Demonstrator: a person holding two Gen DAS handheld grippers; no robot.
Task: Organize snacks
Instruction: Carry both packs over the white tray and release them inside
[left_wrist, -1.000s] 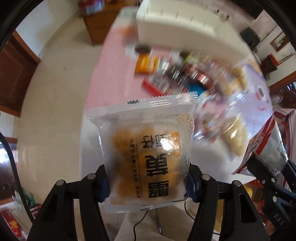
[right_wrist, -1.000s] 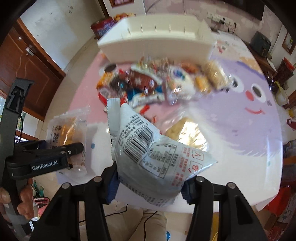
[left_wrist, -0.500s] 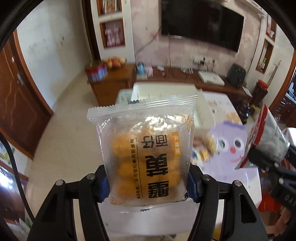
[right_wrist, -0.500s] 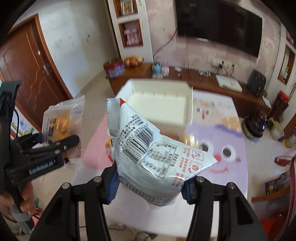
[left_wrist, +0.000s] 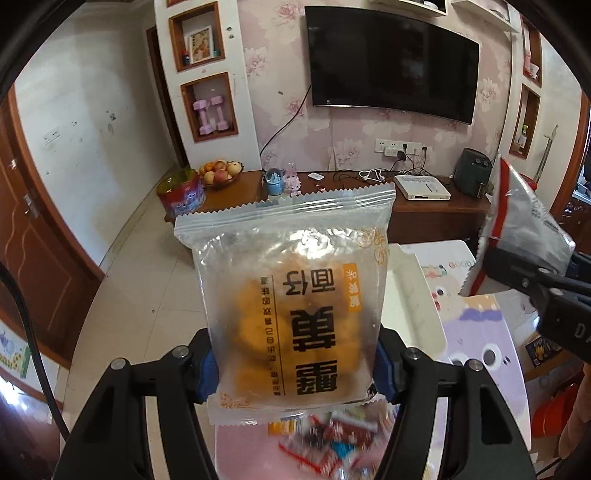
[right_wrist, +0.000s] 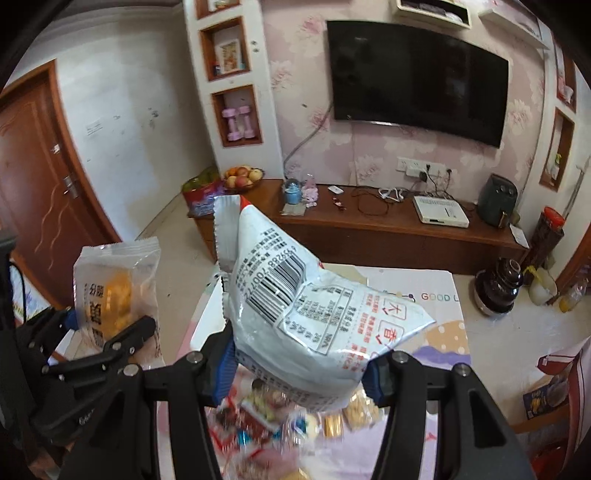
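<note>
Your left tool (left_wrist: 295, 363) is pinching a clear bun packet (left_wrist: 291, 299) by its lower sides, holding it upright in the air above the near edge of the bench (left_wrist: 480, 332). Your right tool (right_wrist: 299, 363) is pinching a crumpled white snack bag (right_wrist: 306, 314) with a barcode, also held up off the bench. Beneath both, a blurred heap of loose snacks (right_wrist: 295, 421) lies near the bench's near edge.

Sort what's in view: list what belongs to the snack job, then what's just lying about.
Job: clear pastry pack in left gripper; white foil bag in right gripper; snack pile; table.

Lying about: TV, fruit bowl, dumbbells, air fryer.
</note>
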